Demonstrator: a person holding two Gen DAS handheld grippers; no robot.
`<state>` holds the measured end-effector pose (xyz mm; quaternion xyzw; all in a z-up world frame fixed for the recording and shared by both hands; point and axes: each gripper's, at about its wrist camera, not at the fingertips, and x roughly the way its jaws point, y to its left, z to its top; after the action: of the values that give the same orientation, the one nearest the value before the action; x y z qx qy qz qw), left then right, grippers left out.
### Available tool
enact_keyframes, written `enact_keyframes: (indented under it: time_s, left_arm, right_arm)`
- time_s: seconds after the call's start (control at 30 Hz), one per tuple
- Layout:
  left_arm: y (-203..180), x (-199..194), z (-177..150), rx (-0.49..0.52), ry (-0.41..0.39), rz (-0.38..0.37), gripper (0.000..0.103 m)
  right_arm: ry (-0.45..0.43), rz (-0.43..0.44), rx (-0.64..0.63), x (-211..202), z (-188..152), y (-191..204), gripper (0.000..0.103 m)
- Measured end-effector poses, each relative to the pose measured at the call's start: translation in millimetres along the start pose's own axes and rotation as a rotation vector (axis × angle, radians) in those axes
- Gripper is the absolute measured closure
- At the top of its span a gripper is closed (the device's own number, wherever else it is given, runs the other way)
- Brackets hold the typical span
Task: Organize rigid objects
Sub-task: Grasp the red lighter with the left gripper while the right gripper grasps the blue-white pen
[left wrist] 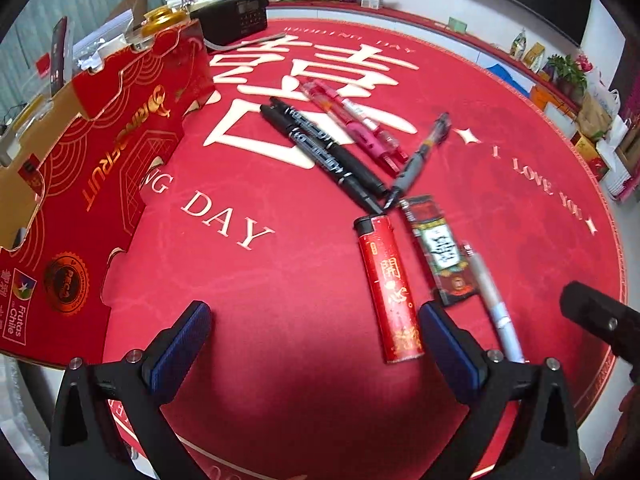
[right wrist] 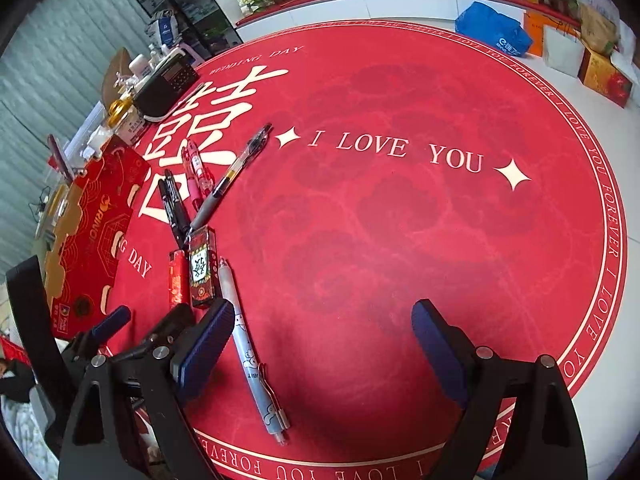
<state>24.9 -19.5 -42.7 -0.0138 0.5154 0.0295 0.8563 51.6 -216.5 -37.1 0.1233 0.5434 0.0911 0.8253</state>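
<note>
Crowding the red lighter (left wrist: 390, 290): pens (left wrist: 324, 152), red box (left wrist: 100, 184); both grippers (left wrist: 316, 344) (right wrist: 324, 340) spread, empty.

Round mat (right wrist: 400, 240) carries everything. Cardboard box (left wrist: 100, 168) at its left edge. Radio (left wrist: 236, 16) at the far left edge, behind the box. Right of the box: two markers (left wrist: 320, 148) side by side, two pens (left wrist: 352, 120) just behind them, another pen (left wrist: 420, 156) to their right. Nearer: lighter (left wrist: 390, 288), packet (left wrist: 440, 248) beside it, pen (right wrist: 252, 344) rightmost.
</note>
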Motion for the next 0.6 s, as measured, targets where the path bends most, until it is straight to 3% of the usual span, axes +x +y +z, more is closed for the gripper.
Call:
enact_keyframes:
  time_s: [0.3, 0.4, 0.47, 0.53, 0.6]
  left_arm:
    - [2.7, 4.4, 10.0, -0.006, -0.020, 0.019, 0.000]
    - [8.0, 5.6, 9.6, -0.034, -0.017, 0.010, 0.000]
    - [7.4, 5.5, 9.2, -0.039, -0.018, 0.015, 0.000]
    - [4.5, 6.0, 9.6, -0.044, -0.018, 0.013, 0.000]
    - [-1.3, 6.4, 10.1, -0.031, -0.021, 0.008, 0.000]
  right_arm:
    - [0.009, -0.127, -0.328, 18.1, -21.0, 55.8, 0.012]
    - [0.003, -0.171, -0.410, 25.7, -27.6, 67.9, 0.025]
    - [0.009, -0.142, -0.439, 24.3, -28.5, 74.2, 0.045]
    - [0.023, -0.136, -0.448, 24.0, -28.2, 74.6, 0.049]
    - [0.027, -0.137, -0.451, 20.5, -27.2, 72.4, 0.073]
